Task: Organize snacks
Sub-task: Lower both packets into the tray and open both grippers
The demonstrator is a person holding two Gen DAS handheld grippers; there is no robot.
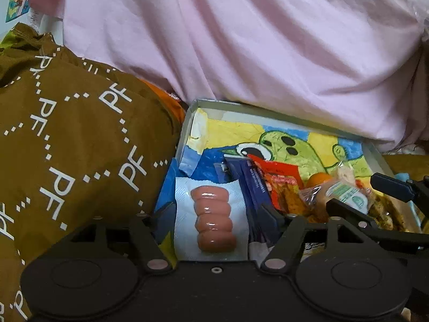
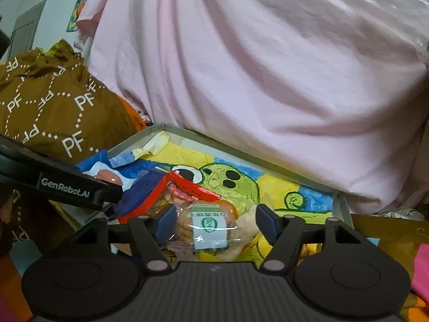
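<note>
Left gripper (image 1: 214,212) wide open around pink sausage pack (image 1: 213,218), ready to pinch. Right gripper (image 2: 214,221) wide open around clear cookie packet (image 2: 207,228). Both sit in shallow painted box (image 2: 241,150), so snacks stay together.

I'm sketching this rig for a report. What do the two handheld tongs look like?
Both are matte black plastic. Each body carries two round discs and angled linkage bars with silver pivot pins. The left tongs and right tongs have dark blue pads on the fingers. One finger of the left tongs reads "GenRobot.AI" in white. No cables or sleeves show.
</note>
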